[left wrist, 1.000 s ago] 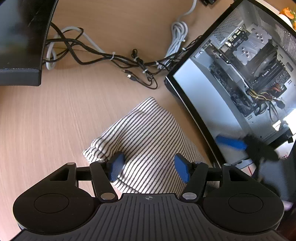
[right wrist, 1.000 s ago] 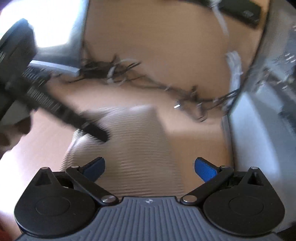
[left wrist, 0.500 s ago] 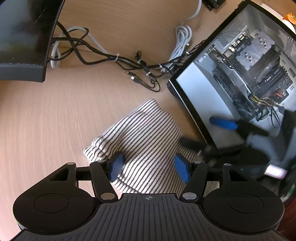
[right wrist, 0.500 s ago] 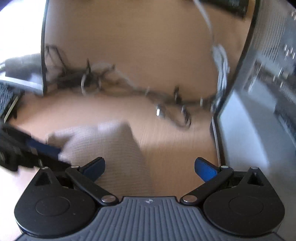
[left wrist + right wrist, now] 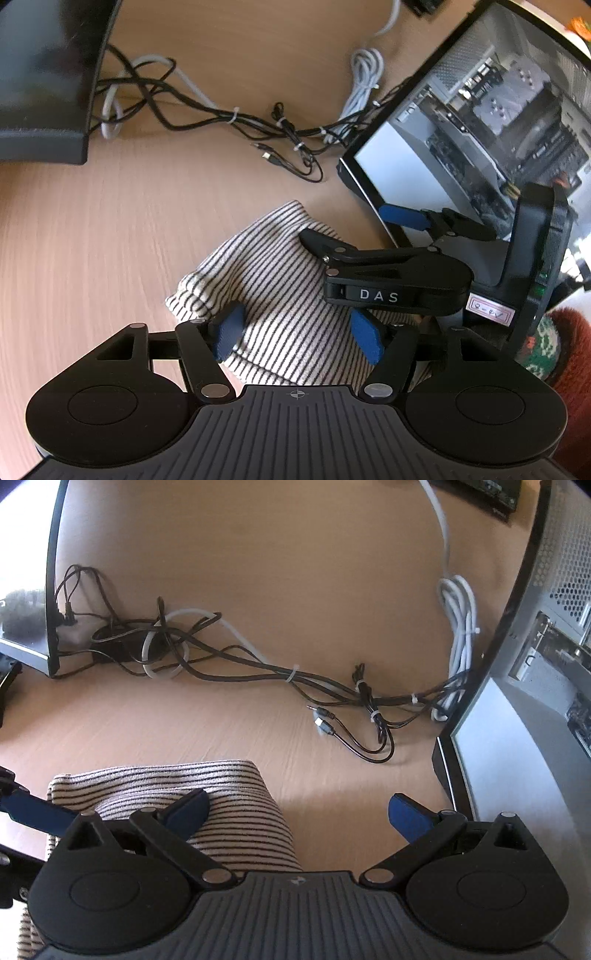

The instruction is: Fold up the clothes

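A folded white cloth with thin black stripes (image 5: 273, 295) lies on the wooden desk (image 5: 110, 240). My left gripper (image 5: 299, 332) is open and low over its near part, a blue pad on each side. My right gripper shows in the left wrist view (image 5: 347, 229) as a black body marked DAS, with one finger over the cloth's right edge. In the right wrist view the right gripper (image 5: 299, 812) is open wide; its left pad (image 5: 188, 812) lies over the cloth (image 5: 207, 794) and its right pad hangs over bare desk. Neither gripper holds anything.
A tangle of black and white cables (image 5: 295, 679) lies across the desk beyond the cloth. An open computer case (image 5: 480, 122) stands on the right, close to the cloth. A dark monitor base (image 5: 44, 85) sits at the far left. The left gripper's finger (image 5: 33, 808) shows at the left.
My right gripper has swung in from the right and now lies over the cloth's right edge, beside my left gripper. The left gripper stays open over the cloth. The cloth has not moved.
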Motion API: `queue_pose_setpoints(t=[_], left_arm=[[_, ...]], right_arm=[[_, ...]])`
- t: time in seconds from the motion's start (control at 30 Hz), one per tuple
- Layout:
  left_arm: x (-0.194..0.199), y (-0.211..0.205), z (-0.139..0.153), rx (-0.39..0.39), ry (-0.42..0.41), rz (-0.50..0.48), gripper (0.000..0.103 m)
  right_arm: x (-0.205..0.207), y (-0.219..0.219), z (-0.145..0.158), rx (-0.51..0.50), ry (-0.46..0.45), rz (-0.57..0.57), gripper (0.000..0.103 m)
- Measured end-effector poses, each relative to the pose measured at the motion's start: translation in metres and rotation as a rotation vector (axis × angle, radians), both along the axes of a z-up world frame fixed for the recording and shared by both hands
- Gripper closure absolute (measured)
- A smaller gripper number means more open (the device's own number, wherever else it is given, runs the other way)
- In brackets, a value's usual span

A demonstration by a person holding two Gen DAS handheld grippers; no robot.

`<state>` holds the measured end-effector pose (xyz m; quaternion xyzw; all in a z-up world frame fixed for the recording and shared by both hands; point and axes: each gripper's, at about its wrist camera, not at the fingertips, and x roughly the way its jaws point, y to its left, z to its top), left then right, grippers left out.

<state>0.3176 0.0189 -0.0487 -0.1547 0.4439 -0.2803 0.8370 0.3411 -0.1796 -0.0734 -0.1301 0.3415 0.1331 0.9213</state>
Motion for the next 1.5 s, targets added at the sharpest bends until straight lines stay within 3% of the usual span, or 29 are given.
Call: queue_pose_setpoints(t=[0.13, 0.27, 0.47, 0.6, 0.7, 0.9, 1.03, 1.17, 1.3, 1.4, 1.5], left_arm=[[-0.002, -0.002, 0.001, 0.017, -0.011, -0.020, 0.029], [-0.001, 0.003, 0.000, 0.001, -0.011, -0.040, 0.029], [0.004, 0.008, 0.002, -0.032, -0.001, -0.072, 0.029], [-0.003, 0.014, 0.013, -0.040, 0.004, -0.043, 0.029], [-0.015, 0.019, 0.023, -0.073, -0.005, 0.010, 0.028], [-0.046, 0.019, 0.017, -0.107, -0.007, 0.136, 0.046], [-0.051, 0.003, -0.003, -0.099, 0.062, 0.206, 0.057], [-0.051, -0.018, -0.011, -0.048, 0.054, 0.260, 0.055], [-0.061, -0.021, -0.007, -0.004, 0.039, 0.296, 0.053], [-0.074, -0.013, -0.001, 0.017, 0.030, 0.329, 0.054], [-0.080, -0.004, 0.013, -0.010, -0.003, 0.348, 0.055]], right_arm=[[-0.005, -0.007, 0.008, 0.046, 0.015, -0.037, 0.000], [-0.030, -0.010, 0.019, -0.002, -0.041, -0.089, 0.000], [-0.056, -0.005, -0.008, -0.107, -0.036, -0.233, 0.000], [-0.052, 0.019, 0.002, -0.237, -0.033, -0.216, 0.000], [-0.053, 0.016, 0.004, -0.262, -0.036, -0.160, 0.000], [-0.049, -0.018, -0.001, -0.072, -0.001, -0.130, 0.000], [-0.061, -0.023, 0.020, -0.014, -0.094, 0.007, 0.000], [-0.053, -0.015, 0.040, 0.042, -0.130, 0.131, 0.000], [-0.023, 0.001, 0.011, -0.082, -0.068, 0.158, 0.000], [-0.010, -0.007, 0.003, 0.016, -0.009, 0.149, 0.000], [-0.008, -0.007, 0.002, 0.017, -0.015, 0.162, 0.000]])
